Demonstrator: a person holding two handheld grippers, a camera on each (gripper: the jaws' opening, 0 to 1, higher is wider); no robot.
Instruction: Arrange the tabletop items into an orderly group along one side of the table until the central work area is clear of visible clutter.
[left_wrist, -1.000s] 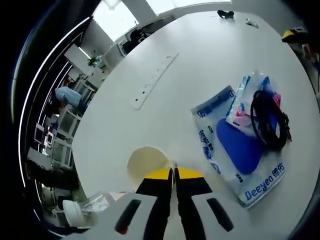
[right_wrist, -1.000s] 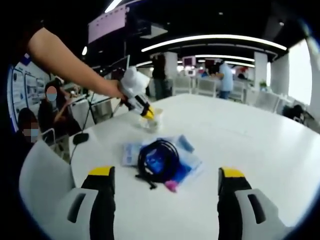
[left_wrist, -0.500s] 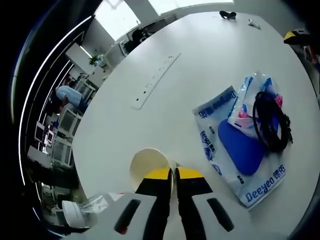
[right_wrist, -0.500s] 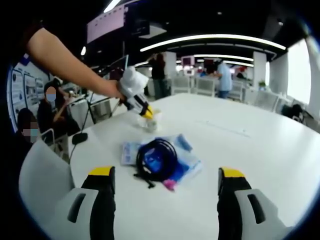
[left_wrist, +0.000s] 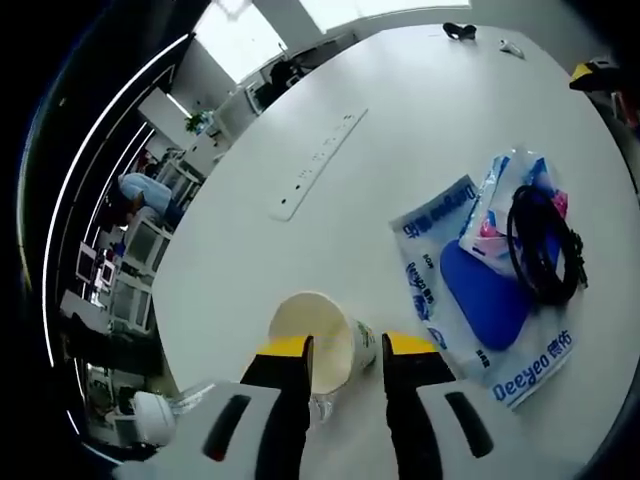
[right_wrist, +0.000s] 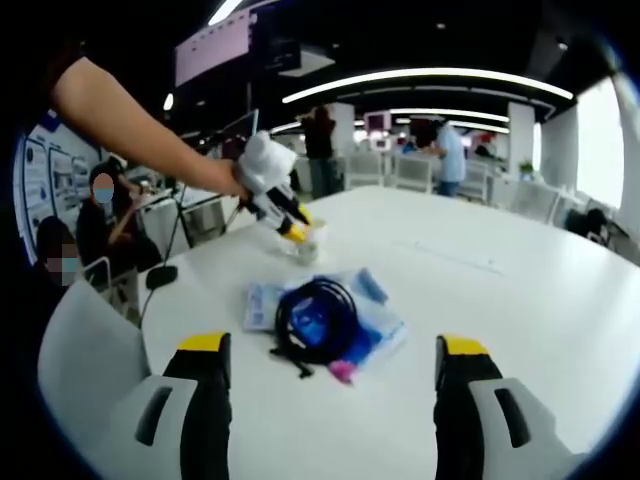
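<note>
Paper cup (left_wrist: 318, 339), probably light and crushable, is straddled by the parted left gripper (left_wrist: 346, 348); the rim is best pinched gently. The right gripper (right_wrist: 330, 350) is held wide apart.

Cams: left close and steep, right low and further back.
Left gripper view looks down over its tongs (left_wrist: 343, 352) at the tabletop (left_wrist: 400, 130), paper cup (left_wrist: 313, 340) right at the tips. Right gripper view sits near the tabletop (right_wrist: 520, 290) edge, facing level across it, tongs (right_wrist: 335, 350) in the foreground. Shared: cup (right_wrist: 303, 243), coiled black cable (left_wrist: 540, 245) (right_wrist: 317, 320) on the blue packs, left tongs (right_wrist: 290, 225).
</note>
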